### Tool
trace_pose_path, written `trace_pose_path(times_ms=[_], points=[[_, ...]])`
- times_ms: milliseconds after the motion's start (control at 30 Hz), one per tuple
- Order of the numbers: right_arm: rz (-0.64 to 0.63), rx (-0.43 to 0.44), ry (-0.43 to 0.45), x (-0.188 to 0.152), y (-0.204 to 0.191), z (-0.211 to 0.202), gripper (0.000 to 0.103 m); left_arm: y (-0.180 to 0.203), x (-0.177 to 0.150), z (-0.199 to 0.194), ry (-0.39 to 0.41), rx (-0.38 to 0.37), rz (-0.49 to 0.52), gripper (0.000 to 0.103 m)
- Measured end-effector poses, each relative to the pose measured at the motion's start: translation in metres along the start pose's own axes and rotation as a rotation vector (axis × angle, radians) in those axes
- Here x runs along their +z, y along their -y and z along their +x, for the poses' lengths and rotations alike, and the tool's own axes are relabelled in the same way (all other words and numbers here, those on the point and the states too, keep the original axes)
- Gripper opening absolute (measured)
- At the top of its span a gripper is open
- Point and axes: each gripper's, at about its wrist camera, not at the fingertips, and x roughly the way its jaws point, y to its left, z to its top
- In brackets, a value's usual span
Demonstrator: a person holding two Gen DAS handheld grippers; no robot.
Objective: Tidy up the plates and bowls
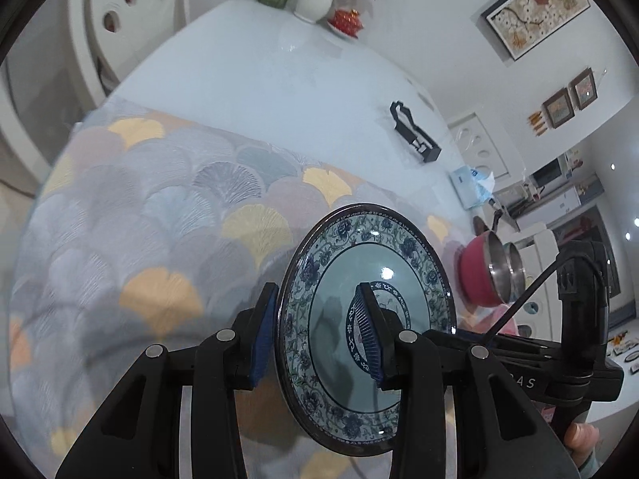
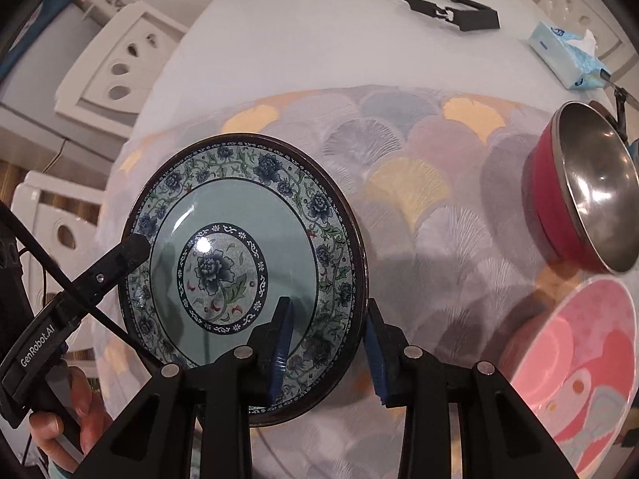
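Gripping one floral plate (image 1: 339, 279) from opposite rims, my left gripper (image 1: 319, 331) and right gripper (image 2: 327, 351) both narrowly parted, pads pinching its edge, above the patterned cloth (image 2: 419, 207).

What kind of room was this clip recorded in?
Most likely a home dining area beside a kitchen: a table with a fan-patterned cloth, a flower vase, framed pictures on the wall, and kitchen appliances beyond.
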Motion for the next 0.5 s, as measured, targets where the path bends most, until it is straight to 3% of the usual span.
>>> trace_pose_path(times_ms=[267,500], points=[[-0.045,0.021,0.035,-0.023,-0.037,-0.033,0.034,0.011,-0.032,-0.056,0.075,0.002,-0.019,0.035],[-0.089,0.047,0.037,-0.064,-0.068,-0.051,0.035,0.012,-0.067,-0.1,0.13,0.017,-0.045,0.035]])
